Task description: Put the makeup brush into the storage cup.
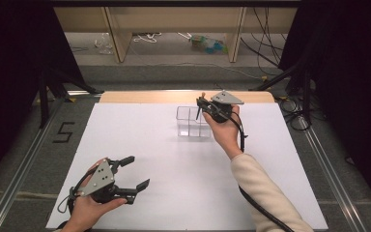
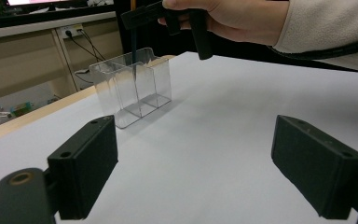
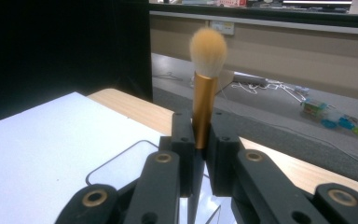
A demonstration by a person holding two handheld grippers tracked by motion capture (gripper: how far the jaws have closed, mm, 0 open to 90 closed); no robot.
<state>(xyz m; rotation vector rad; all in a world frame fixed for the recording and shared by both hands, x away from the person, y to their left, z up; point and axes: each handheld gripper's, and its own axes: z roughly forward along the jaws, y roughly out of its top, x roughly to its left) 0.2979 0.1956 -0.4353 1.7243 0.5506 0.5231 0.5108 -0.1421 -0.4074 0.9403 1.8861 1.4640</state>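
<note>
— Black jaws are seen spread wide on the left hand-held gripper, nearest the camera in the high view; is anything gripped between them?

— Nothing is gripped. It is held low over the near left part of the white desk, and bare white surface is seen between its two pads in the left gripper view.

— And what is found farther back?

— A clear plastic organizer with upright dividers is stood on the desk, toward its far edge. It is seen in the left gripper view as a set of narrow open-topped compartments.

— How is the right hand-held gripper placed?

— It is held above the organizer, at its right end. Its jaws are closed tight on a makeup brush, clamped on the gold ferrule, with the pale orange bristles pointed up.

— Where is the brush handle?

— The dark handle is seen hanging straight down from the jaws in the left gripper view, its tip lowered into the organizer. Which compartment is entered cannot be told for certain.

— Beyond the desk?

— Cables are seen lying on the floor.
</note>
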